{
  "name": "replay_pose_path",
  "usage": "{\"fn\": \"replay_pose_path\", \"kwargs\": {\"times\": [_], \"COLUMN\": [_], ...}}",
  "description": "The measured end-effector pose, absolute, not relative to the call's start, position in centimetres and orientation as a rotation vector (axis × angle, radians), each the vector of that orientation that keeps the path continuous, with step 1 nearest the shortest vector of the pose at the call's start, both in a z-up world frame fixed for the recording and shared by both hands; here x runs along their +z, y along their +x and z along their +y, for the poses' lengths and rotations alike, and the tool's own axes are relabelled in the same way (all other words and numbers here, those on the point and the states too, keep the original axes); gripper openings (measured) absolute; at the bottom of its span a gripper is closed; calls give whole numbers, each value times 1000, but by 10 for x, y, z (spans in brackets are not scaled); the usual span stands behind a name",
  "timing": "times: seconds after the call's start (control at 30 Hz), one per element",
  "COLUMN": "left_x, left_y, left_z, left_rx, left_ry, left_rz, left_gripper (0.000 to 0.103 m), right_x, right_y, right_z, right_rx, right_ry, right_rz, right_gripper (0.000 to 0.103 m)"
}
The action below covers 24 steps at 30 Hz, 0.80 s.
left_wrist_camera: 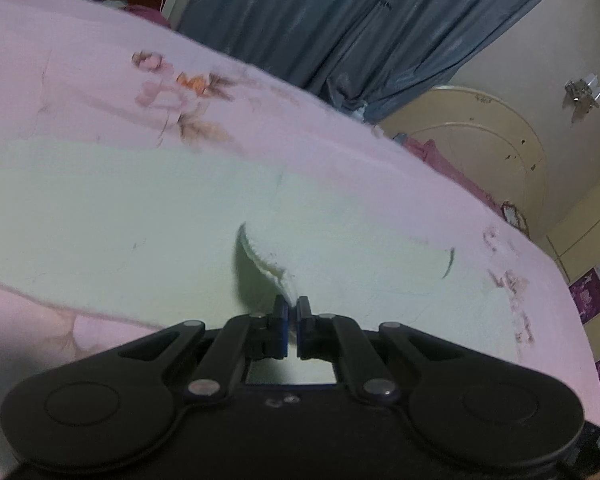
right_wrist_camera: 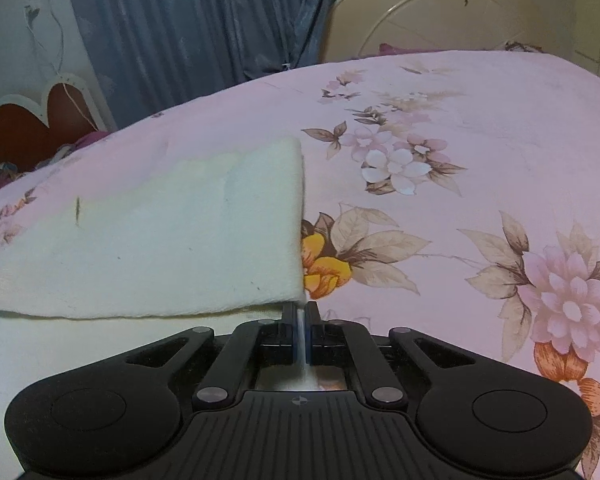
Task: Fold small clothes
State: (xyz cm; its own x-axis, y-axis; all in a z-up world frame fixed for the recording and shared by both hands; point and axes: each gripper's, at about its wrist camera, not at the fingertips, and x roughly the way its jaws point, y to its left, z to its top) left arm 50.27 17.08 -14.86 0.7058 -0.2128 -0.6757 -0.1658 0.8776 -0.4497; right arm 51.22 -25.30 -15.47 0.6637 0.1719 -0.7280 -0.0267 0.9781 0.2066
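Note:
A small cream-white fleecy cloth (left_wrist_camera: 120, 216) lies spread on a pink flowered bedspread (left_wrist_camera: 80, 72). In the left wrist view my left gripper (left_wrist_camera: 293, 308) is shut on a lifted fold of the cloth's edge, which curls up from the flat part. In the right wrist view the same cloth (right_wrist_camera: 160, 240) stretches to the left, and my right gripper (right_wrist_camera: 301, 314) is shut on its near right corner; a thin strip of the cloth runs between the pads. The cloth's right edge stands straight up the picture beside an orange printed flower.
The bedspread (right_wrist_camera: 460, 140) reaches far to the right in the right wrist view. Blue curtains (left_wrist_camera: 340, 20) hang behind the bed, with a cream rounded headboard (right_wrist_camera: 440, 12) beside them. A red heart-shaped decoration (right_wrist_camera: 32, 128) is at the far left.

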Motion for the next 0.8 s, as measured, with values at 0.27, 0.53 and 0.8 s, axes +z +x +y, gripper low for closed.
{"fn": "replay_pose_path", "kwargs": {"times": [0.27, 0.53, 0.8], "left_x": [-126, -153, -145], "left_y": [481, 519, 527], "left_z": [180, 141, 139], "left_rx": [67, -62, -59], "left_ry": [-397, -291, -250], "left_rz": [722, 793, 755], "left_gripper": [22, 19, 42], "right_x": [-120, -140, -134], "right_y": [495, 534, 553], "right_z": [-264, -203, -222], "right_rx": [164, 329, 279], "right_ry": [200, 129, 141], "right_rz": [772, 855, 820], "right_gripper": [3, 3, 3]}}
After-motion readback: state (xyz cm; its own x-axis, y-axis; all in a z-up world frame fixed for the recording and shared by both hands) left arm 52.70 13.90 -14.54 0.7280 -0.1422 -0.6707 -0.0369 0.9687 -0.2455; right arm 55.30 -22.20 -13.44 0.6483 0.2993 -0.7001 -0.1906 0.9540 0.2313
